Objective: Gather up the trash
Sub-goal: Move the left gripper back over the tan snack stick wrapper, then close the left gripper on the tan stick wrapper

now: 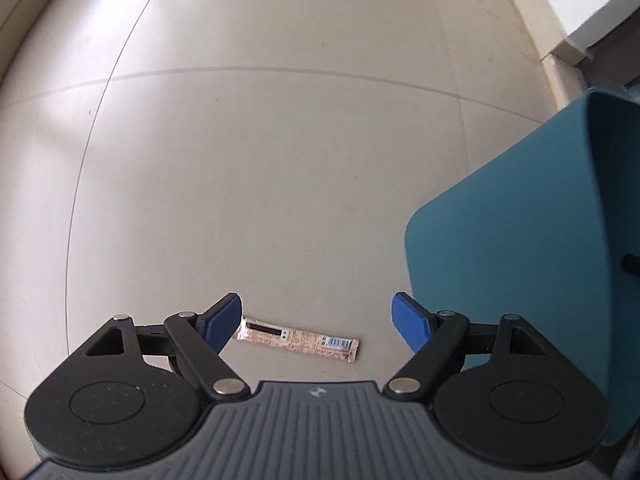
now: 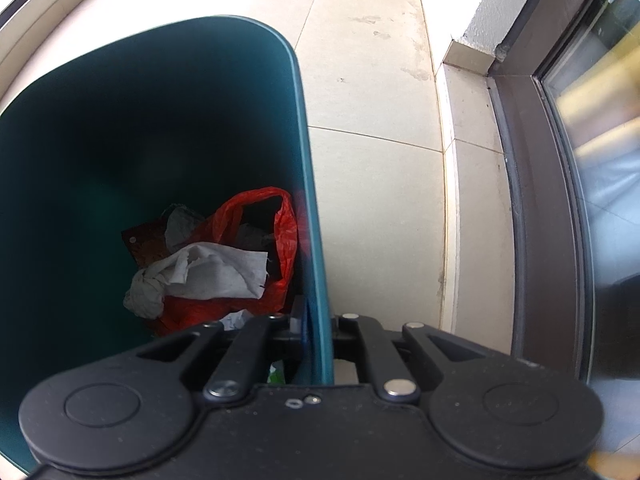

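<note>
A long thin snack wrapper (image 1: 298,338) lies flat on the tiled floor. My left gripper (image 1: 318,322) is open above it, blue pads (image 1: 222,326) spread to either side, left pad over the wrapper's left end. A teal trash bin (image 1: 520,240) stands to the right of it. My right gripper (image 2: 318,328) is shut on the bin's right wall (image 2: 308,200), one finger inside and one outside. Inside the bin lie a red plastic bag (image 2: 284,240) and crumpled white paper (image 2: 208,276).
Beige floor tiles (image 1: 260,160) stretch ahead. A low wall ledge (image 2: 468,160) and a dark metal door frame with glass (image 2: 560,200) run along the right. A baseboard curves along the far left (image 1: 24,12).
</note>
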Motion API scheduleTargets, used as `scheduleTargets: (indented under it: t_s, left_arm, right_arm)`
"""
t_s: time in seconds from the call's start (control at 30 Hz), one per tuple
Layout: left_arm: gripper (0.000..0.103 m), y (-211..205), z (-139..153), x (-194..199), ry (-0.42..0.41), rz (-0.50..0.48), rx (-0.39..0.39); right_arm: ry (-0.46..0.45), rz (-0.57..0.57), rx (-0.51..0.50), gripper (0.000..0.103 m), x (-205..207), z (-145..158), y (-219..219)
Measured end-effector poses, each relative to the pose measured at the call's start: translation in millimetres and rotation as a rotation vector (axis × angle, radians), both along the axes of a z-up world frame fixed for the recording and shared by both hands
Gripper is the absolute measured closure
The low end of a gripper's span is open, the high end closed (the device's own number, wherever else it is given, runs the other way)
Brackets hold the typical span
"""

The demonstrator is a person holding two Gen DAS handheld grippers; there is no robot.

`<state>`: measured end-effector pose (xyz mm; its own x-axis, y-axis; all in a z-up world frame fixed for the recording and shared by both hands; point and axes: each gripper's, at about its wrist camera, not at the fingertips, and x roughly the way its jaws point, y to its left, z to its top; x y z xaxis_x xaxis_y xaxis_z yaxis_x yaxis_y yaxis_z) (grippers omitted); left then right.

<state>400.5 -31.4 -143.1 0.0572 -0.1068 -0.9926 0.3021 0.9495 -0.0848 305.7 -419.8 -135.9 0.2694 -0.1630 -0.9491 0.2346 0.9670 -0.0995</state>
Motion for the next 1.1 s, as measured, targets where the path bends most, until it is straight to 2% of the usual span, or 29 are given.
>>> scheduleTargets:
  t_s: [0.17, 0.3, 0.43, 0.53, 0.7, 0.77, 0.93, 1.03, 1.1]
  left_arm:
    - [0.021, 6, -72, 1, 0.108, 0.124, -0.014]
    - [0.021, 12, -115, -2, 0.201, 0.167, -0.046]
    - [0.021, 15, -144, -7, 0.231, 0.166, -0.027]
    - [0.021, 25, -164, -14, 0.263, 0.212, -0.045]
    - [0.022, 41, -186, -21, 0.269, 0.271, -0.048]
    - [0.029, 42, -191, -21, 0.259, 0.277, -0.036]
    - [0.031, 38, -193, -25, 0.216, 0.267, -0.003]
    - [0.051, 30, -189, -28, 0.173, 0.221, 0.063]
    - [0.059, 28, -187, -31, 0.154, 0.199, 0.083]
  right_arm:
    - [0.006, 0.02, -0.035, 0.096, -1, 0, 5]
    - [0.012, 0.03, -0.047, 0.095, 0, 0, 6]
    - [0.018, 0.053, -0.075, 0.094, 0, -1, 11]
    - [0.024, 0.064, -0.089, 0.093, 0, -2, 16]
    - [0.038, 0.069, -0.095, 0.093, 1, -2, 19]
    - [0.044, 0.075, -0.105, 0.093, 1, -3, 21]
    - [0.051, 0.074, -0.113, 0.092, 2, -4, 22]
    - [0.053, 0.071, -0.115, 0.092, 3, -8, 22]
    - [0.055, 0.072, -0.117, 0.092, 4, -8, 23]
